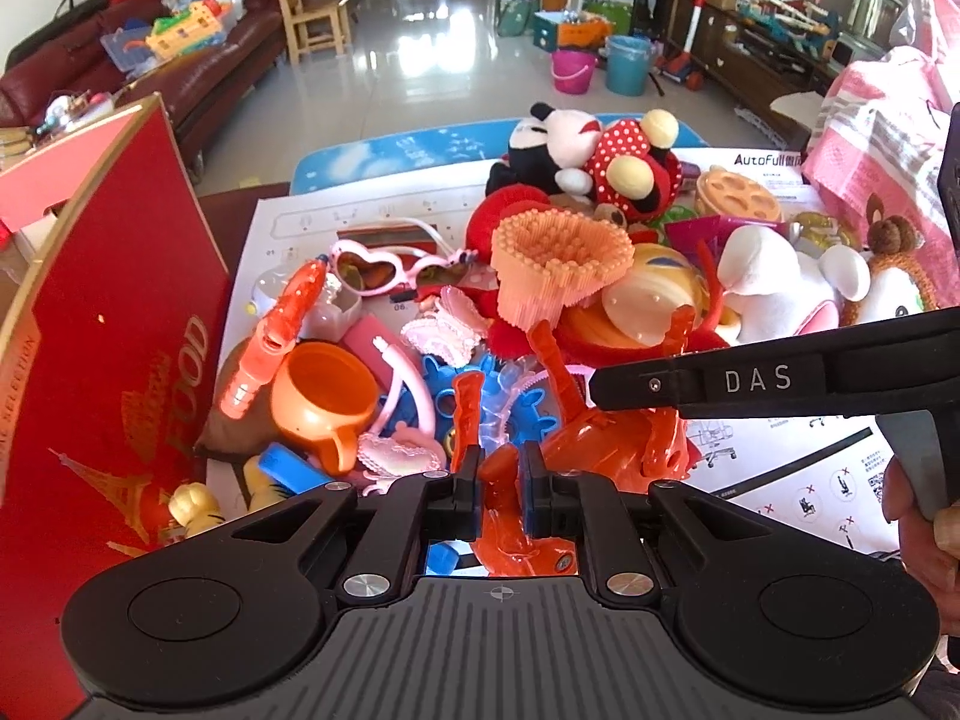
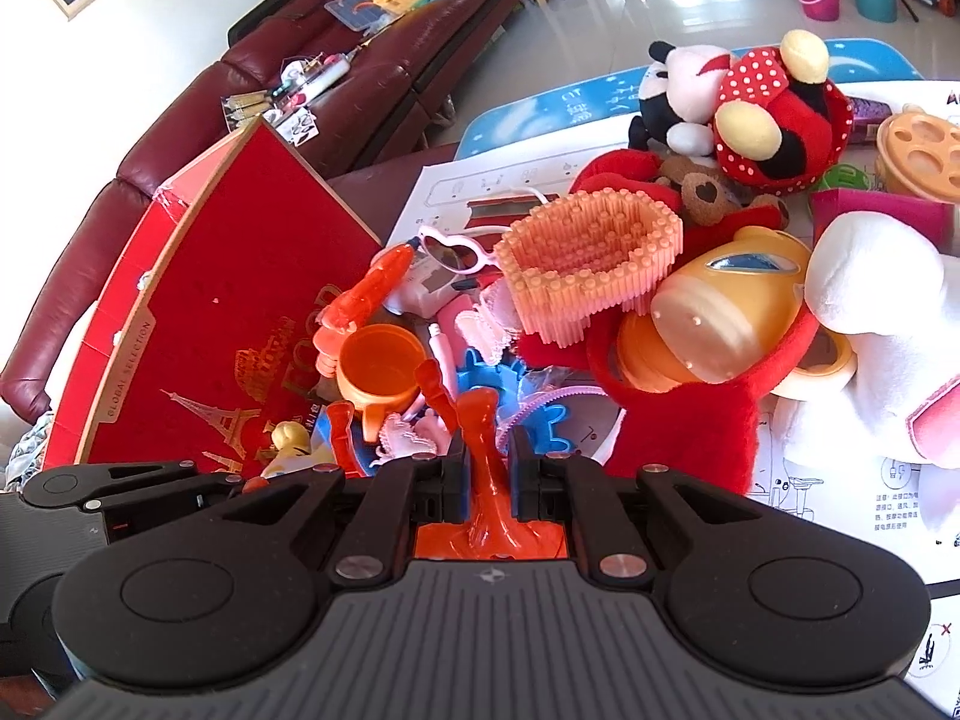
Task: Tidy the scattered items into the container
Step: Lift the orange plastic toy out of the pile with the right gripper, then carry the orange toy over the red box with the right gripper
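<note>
On your far left the tall red cardboard box lid with gold lettering [image 1: 120,360] stands tilted against the heap, and in front of it sit the glittery orange toy pistol [image 1: 270,342] and the orange plastic cup with a handle [image 1: 324,399], the cup lying on its side with its mouth toward you. Behind them the pink heart-shaped sunglasses [image 1: 384,267] lie on the white printed instruction sheet [image 1: 798,456]. Now the middle: your left gripper [image 1: 501,483] is clamped tight on a translucent orange-red plastic toy with long prongs [image 1: 576,438], pads pressed on one of its stalks just above the blue gear-shaped pieces [image 1: 438,372]. Your right gripper [image 2: 485,462] is closed on that same orange-red toy [image 2: 480,456], one prong squeezed between its pads; in the left wrist view its black arm reaches in from the right, your hand [image 1: 918,516] at the edge. So both tongs grip the one toy, over the pile beside the box lid; the container itself I cannot make out. Past it, the peach bristly brick-built bowl [image 1: 561,261] rests atop the heap, touching the yellow plastic doll head [image 1: 654,294]. Further back lies the mouse plush in a red polka-dot dress [image 1: 600,150], and to your right the white plush animal [image 1: 774,282].
</note>
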